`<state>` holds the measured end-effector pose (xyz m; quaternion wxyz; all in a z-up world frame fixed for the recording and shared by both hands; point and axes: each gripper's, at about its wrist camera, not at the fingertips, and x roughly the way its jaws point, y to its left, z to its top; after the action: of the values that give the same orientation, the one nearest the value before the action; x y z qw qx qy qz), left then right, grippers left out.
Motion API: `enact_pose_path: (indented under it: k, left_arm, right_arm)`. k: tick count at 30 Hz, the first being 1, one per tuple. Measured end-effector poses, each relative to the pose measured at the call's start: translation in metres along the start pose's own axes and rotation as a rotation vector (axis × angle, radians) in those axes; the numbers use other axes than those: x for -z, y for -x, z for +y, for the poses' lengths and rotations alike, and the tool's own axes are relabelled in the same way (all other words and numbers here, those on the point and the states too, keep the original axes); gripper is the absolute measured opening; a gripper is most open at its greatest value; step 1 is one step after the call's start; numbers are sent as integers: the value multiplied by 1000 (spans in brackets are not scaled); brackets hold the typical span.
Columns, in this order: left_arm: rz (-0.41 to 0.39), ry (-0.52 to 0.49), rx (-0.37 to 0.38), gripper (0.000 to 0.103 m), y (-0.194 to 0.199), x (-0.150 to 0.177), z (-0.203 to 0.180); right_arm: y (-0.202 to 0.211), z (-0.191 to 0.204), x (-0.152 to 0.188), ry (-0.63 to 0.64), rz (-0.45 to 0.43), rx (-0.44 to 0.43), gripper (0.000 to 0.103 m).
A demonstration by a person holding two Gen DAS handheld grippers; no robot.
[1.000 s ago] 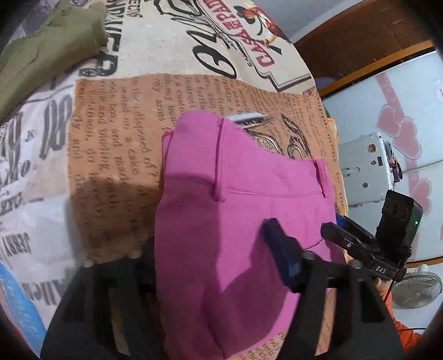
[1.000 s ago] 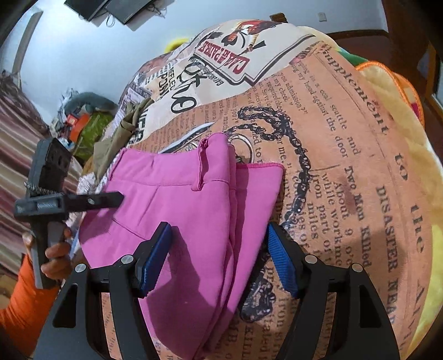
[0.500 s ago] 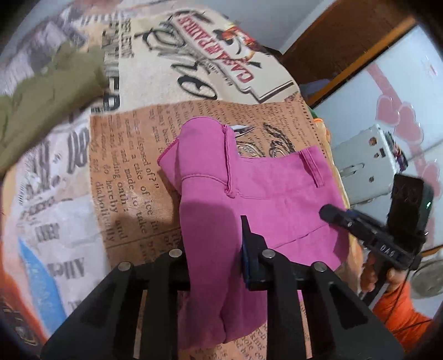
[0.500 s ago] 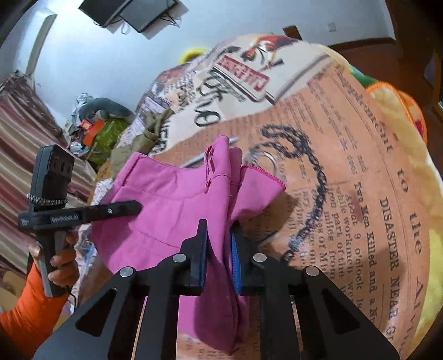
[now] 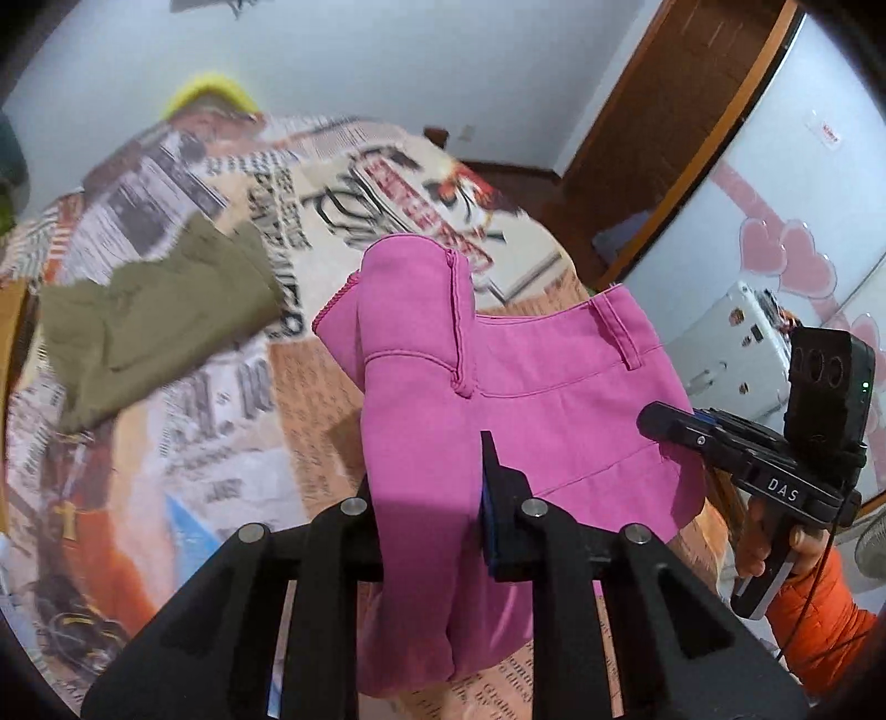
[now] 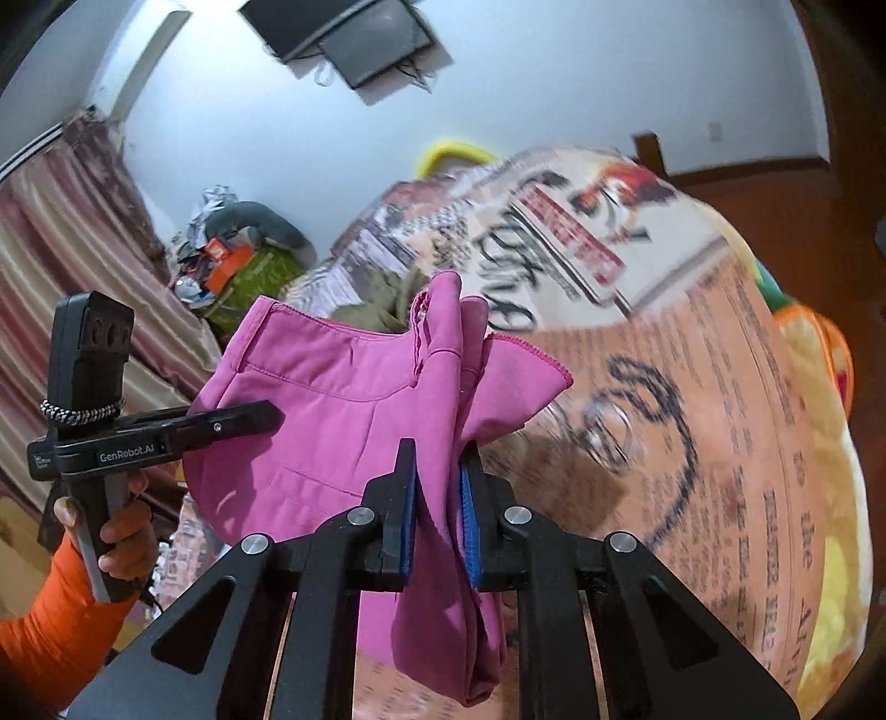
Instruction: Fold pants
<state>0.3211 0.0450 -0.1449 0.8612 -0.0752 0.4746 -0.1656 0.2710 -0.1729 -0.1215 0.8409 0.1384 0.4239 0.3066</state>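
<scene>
The pink pants (image 5: 554, 387) hang above the newspaper-print bedspread (image 5: 221, 443), held by their waist end. My left gripper (image 5: 429, 498) is shut on a bunched fold of them; its left finger is hidden behind the cloth. In the same view my right gripper (image 5: 659, 426) pinches the pants' far edge, held by a hand in an orange sleeve. In the right wrist view the pink pants (image 6: 343, 399) droop between the blue pads of my right gripper (image 6: 437, 487), which is shut on them. My left gripper (image 6: 271, 418) grips the other side.
An olive garment (image 5: 155, 321) lies crumpled on the bedspread to the left. A white appliance (image 5: 731, 343) and a heart-patterned door (image 5: 786, 255) stand to the right. A clutter pile (image 6: 232, 266), a striped curtain (image 6: 72, 249) and a wall screen (image 6: 354, 39) are beyond the bed.
Both grippers have closed on the pink pants and risen, lifting the waist end off the bedspread. Both views now tilt up toward the walls.
</scene>
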Motion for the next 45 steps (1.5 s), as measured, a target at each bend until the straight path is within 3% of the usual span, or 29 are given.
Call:
enact_pose_path:
  k: [10,21,27,32,41,45]
  left_arm:
    - [-121,64,-92,20,58,-19,63]
    - [-185,183,-164,20,70,-57,166]
    - [-137,255,-156,20,45,-78,230]
    - [-108,248,-188,20,6,-88,261]
    - [-85,281,-184,21,-67,-75,307]
    - [-63,314,-179,27,-87,-68,320]
  right_arm:
    - [-35,66,-49,156,-25,-62,12]
    - [-125,124,-108,235,-17,-125,12]
    - [-176,141,-139,270,13,-148,12]
    - [-223,143,-146,296,41,-128,12]
    - [-290,126,-139,382,93,-20,12]
    - [-311,113,-128,406,106,39,12]
